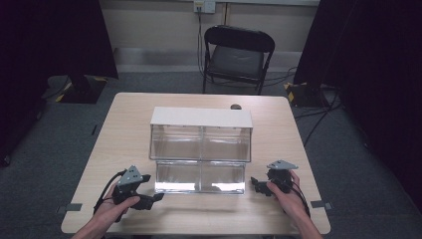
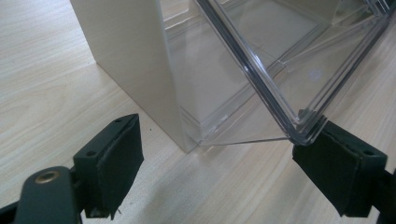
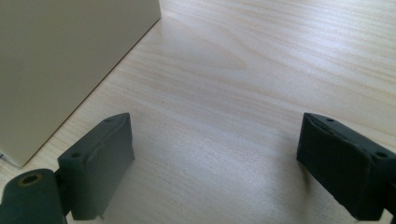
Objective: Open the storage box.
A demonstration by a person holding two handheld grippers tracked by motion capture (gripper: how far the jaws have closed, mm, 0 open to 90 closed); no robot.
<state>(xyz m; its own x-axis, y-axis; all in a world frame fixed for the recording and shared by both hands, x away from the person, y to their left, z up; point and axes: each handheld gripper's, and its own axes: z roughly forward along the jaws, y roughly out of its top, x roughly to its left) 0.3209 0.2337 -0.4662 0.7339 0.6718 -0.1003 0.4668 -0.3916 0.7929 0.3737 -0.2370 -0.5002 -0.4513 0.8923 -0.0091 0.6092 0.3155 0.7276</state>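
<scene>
Centrally on the pale wooden surface point(image 1: 129, 119) stands a storage box point(image 1: 200, 149) with a white top and cream side walls, its clear plastic drawers facing the person. The lower drawers point(image 1: 200, 178) stick out toward 6 o'clock, past the upper pair.

At about 7 o'clock from the box, the left hand-held gripper point(image 1: 152, 197) rests in the person's left hand point(image 1: 115, 208), just beside the near left corner of the lower drawers, jaws pointing toward 3 o'clock. In the left gripper view its jaws stand wide apart with nothing between them; the left gripper's own point point(image 2: 219, 163) lies over bare wood, the cream side wall point(image 2: 135, 56) rises ahead, and the corner of a clear drawer point(image 2: 299, 126) comes right up against the tip of the right-hand jaw, though whether they actually touch I cannot tell.

At about 5 o'clock from the box, the right hand-held gripper point(image 1: 259, 185) sits in the right hand point(image 1: 288, 196), near the near right corner of the lower drawers, jaws pointing toward 9 o'clock. In the right gripper view it point(image 3: 215, 158) is likewise spread open and empty over the wood, with the box's cream wall point(image 3: 60, 60) at 10 o'clock.

Beyond the surface, at 12 o'clock, a black folding chair point(image 1: 238, 57) stands on grey carpet.
</scene>
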